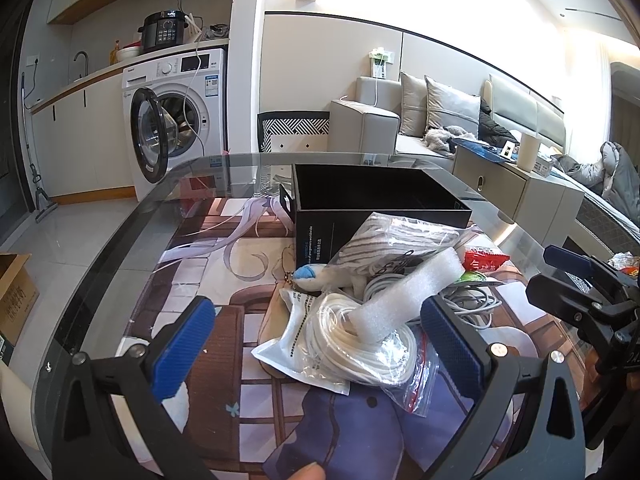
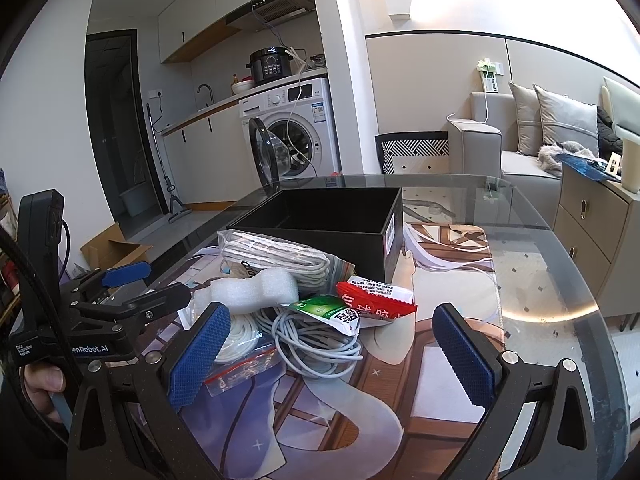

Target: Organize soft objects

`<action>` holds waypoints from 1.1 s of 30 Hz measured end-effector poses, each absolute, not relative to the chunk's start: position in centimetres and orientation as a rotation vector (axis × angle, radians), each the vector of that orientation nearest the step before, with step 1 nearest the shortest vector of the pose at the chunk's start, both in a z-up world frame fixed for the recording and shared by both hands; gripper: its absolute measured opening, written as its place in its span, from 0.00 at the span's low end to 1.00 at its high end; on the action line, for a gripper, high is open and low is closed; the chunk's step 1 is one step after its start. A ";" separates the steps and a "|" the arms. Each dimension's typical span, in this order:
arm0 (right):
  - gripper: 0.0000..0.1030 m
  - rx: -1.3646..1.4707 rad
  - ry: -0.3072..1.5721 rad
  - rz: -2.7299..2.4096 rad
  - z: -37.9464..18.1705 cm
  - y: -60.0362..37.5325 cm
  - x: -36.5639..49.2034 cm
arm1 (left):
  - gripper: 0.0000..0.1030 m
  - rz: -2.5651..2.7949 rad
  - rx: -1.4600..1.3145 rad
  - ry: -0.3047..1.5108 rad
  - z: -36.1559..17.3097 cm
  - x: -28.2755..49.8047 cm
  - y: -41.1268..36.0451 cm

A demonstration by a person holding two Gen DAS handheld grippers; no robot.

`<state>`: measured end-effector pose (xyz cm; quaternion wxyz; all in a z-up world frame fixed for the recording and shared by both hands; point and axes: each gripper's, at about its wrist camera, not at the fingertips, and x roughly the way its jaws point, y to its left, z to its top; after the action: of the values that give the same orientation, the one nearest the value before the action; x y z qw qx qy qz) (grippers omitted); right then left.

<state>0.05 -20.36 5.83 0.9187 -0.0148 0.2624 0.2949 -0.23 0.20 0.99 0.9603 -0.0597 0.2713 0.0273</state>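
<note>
A pile of soft items lies on the glass table (image 1: pixel 120 240) in front of an open black box (image 1: pixel 380 200), which also shows in the right wrist view (image 2: pixel 340 224). The pile holds a white foam strip (image 1: pixel 404 296), a bagged white cable coil (image 1: pixel 360 344), a grey cable (image 2: pixel 316 344), a bagged striped cloth (image 1: pixel 392 240), a red packet (image 2: pixel 376 296) and a green packet (image 2: pixel 320 306). My left gripper (image 1: pixel 316 344) is open, its jaws on either side of the coil and foam. My right gripper (image 2: pixel 332 356) is open and empty above the grey cable.
A printed mat (image 2: pixel 440 280) covers the table. A washing machine (image 1: pixel 176 112) with its door open stands behind, a sofa (image 1: pixel 420 120) and a drawer cabinet (image 2: pixel 592 232) to the right, a cardboard box (image 1: pixel 16 296) on the floor left.
</note>
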 end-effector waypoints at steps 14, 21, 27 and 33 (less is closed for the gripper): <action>1.00 -0.029 0.537 0.605 6.5 -21.1 0.0 | 1.00 0.057 -0.118 0.549 1.2 -0.2 0.3; 1.00 -0.029 0.537 0.604 6.5 -21.1 0.0 | 1.00 0.056 -0.118 0.548 1.2 -0.2 0.3; 1.00 -0.028 0.536 0.607 6.7 -21.2 0.2 | 1.00 0.057 -0.118 0.548 1.4 -0.2 0.4; 1.00 -0.029 0.536 0.605 6.8 -21.3 0.1 | 1.00 0.060 -0.119 0.545 1.9 -0.3 0.5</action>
<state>0.13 -21.30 6.80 0.9193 -0.0140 0.2606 0.2945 -0.29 0.48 1.86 0.9609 -0.0586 0.2689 0.0295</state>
